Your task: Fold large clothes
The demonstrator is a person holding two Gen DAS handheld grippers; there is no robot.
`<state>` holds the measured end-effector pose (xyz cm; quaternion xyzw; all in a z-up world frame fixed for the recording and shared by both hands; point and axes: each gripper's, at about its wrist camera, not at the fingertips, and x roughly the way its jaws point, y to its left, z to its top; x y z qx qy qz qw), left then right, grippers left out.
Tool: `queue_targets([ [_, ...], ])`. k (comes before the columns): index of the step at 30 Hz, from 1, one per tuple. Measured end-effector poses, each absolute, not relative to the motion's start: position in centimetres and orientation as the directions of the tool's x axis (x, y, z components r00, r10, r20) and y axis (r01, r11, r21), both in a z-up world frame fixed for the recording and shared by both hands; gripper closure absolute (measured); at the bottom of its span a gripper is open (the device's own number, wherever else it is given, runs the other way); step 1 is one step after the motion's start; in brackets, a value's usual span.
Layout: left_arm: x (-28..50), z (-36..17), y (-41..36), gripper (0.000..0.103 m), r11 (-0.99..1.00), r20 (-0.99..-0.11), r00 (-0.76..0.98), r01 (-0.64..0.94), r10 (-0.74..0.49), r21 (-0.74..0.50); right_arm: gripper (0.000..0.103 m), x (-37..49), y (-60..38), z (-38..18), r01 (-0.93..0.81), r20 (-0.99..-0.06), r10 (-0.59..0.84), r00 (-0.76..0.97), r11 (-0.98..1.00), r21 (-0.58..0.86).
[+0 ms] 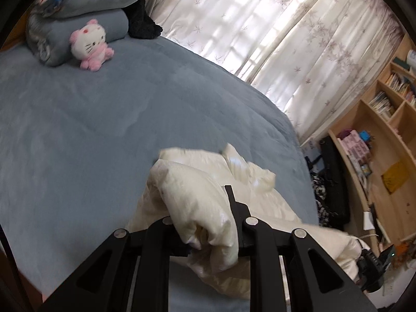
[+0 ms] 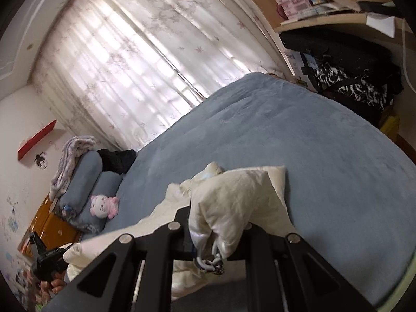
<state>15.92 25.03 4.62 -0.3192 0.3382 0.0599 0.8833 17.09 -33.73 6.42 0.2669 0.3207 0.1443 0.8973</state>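
A cream puffy jacket point(image 1: 197, 197) lies bunched on the blue bed point(image 1: 91, 119). My left gripper point(image 1: 205, 234) is shut on a thick fold of the jacket and holds it above the bed; the cloth hides the left finger. In the right wrist view my right gripper point(image 2: 215, 236) is shut on another bunch of the same jacket point(image 2: 234, 195), with a zipper pull point(image 2: 213, 260) hanging below it. The other gripper point(image 2: 48, 262) and the hand holding it show at the lower left of the right wrist view.
A pink and white plush cat point(image 1: 89, 44) leans on stacked blue pillows point(image 1: 85, 5) at the bed's head. Floral curtains point(image 1: 273, 26) cover the window behind the bed. Wooden shelves point(image 1: 377, 143) with books and boxes stand to the right, with black bags point(image 2: 345, 62) beside the bed.
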Motion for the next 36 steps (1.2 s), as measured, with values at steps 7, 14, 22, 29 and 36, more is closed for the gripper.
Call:
queue_targets([
  [7, 27.7, 1.1, 25.6, 0.083, 0.820, -0.702, 0.706, -0.349, -0.088, -0.454, 0.086, 28.0, -31.7, 3.0, 0.014, -0.610, 0.358, 0.707, 0.855, 0.519],
  [14, 34.9, -4.3, 27.7, 0.053, 0.742, -0.745, 0.629, -0.387, -0.222, -0.548, 0.039, 33.9, -30.6, -1.5, 0.071, -0.700, 0.357, 0.619, 0.862, 0.502],
  [22, 35.9, -5.4, 28.5, 0.028, 0.726, -0.683, 0.671, -0.312, -0.289, -0.613, 0.026, 34.3, -30.3, -2.0, -0.027, -0.657, 0.402, 0.637, 0.864, 0.503],
  [29, 35.9, -4.8, 29.2, 0.023, 0.775, -0.674, 0.680, -0.249, -0.287, -0.581, 0.006, 33.4, -32.5, -0.9, -0.081, -0.531, 0.469, 0.706, 0.798, 0.597],
  [36, 36.9, -7.8, 28.6, 0.023, 0.891, -0.774, 0.590, -0.190, -0.232, -0.412, 0.006, 35.1, -32.7, -3.2, -0.038, -0.643, 0.370, 0.670, 0.883, 0.468],
])
